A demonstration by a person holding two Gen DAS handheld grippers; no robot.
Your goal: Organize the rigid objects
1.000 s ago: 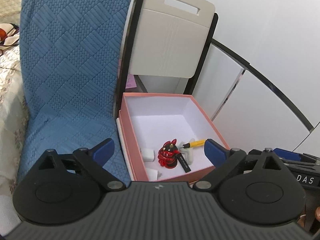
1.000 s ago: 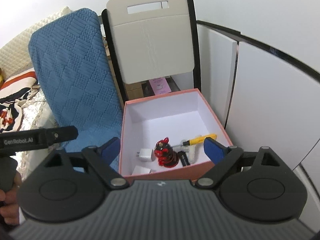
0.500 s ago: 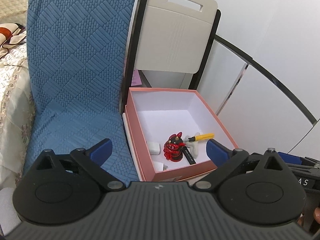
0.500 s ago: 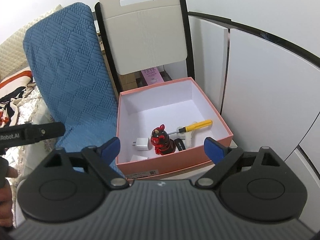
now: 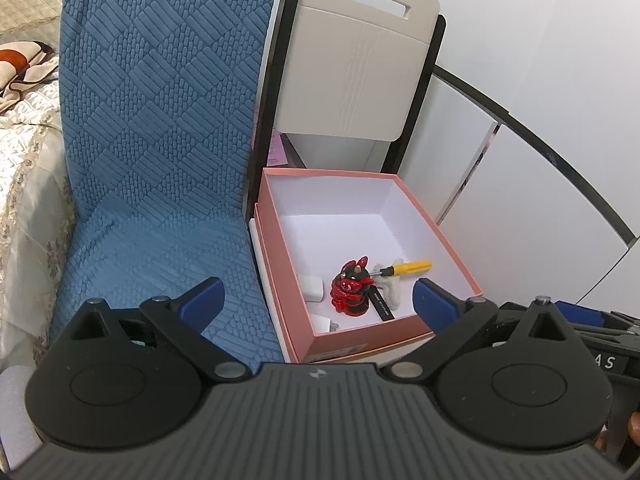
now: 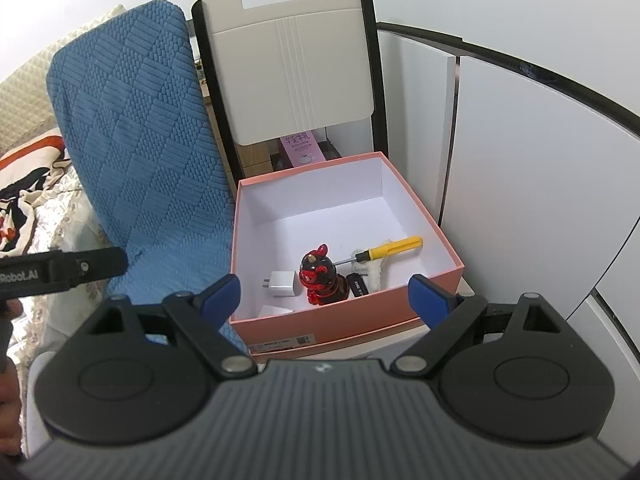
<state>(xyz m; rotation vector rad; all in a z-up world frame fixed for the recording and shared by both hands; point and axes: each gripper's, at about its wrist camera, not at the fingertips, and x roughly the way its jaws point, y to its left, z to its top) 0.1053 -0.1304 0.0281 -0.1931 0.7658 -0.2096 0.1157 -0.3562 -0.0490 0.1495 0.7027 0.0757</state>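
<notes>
Beside a blue quilted cushion (image 5: pixel 152 140) and beige chair back (image 6: pixel 292 60) sat the pink box (image 6: pixel 436 224), holding a red-and-black figurine (image 6: pixel 320 280), yellow screwdriver (image 6: pixel 390 250) and white charger (image 6: pixel 282 284). Left gripper (image 5: pixel 316 296) and right gripper (image 6: pixel 324 294) both gaped wide, holding nothing.

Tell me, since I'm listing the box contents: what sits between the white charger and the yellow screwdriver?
The red-and-black figurine stands between the white charger and the yellow screwdriver, inside the pink box. The right wrist view shows it best.
</notes>
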